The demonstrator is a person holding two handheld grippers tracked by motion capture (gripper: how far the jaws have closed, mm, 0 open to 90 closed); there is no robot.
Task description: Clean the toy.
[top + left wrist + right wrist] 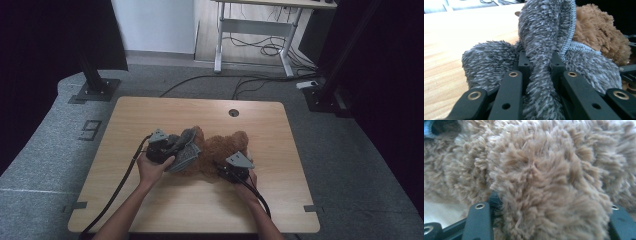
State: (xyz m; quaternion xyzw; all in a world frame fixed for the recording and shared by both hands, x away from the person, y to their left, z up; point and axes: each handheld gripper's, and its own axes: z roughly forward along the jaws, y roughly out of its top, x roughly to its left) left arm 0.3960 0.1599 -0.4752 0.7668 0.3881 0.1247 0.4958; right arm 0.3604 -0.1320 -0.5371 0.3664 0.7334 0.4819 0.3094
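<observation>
Jaws of the left gripper [540, 67] pinch the grey fuzzy garment [541, 37] tight while the right gripper [549, 220] clamps the brown teddy bear [220, 150] mid-worktop [150, 115], so steady the bear and pull the garment gently.

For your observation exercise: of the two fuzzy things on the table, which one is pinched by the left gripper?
The grey fuzzy garment, pinched between the left gripper jaws; the brown teddy bear lies beside it.
</observation>
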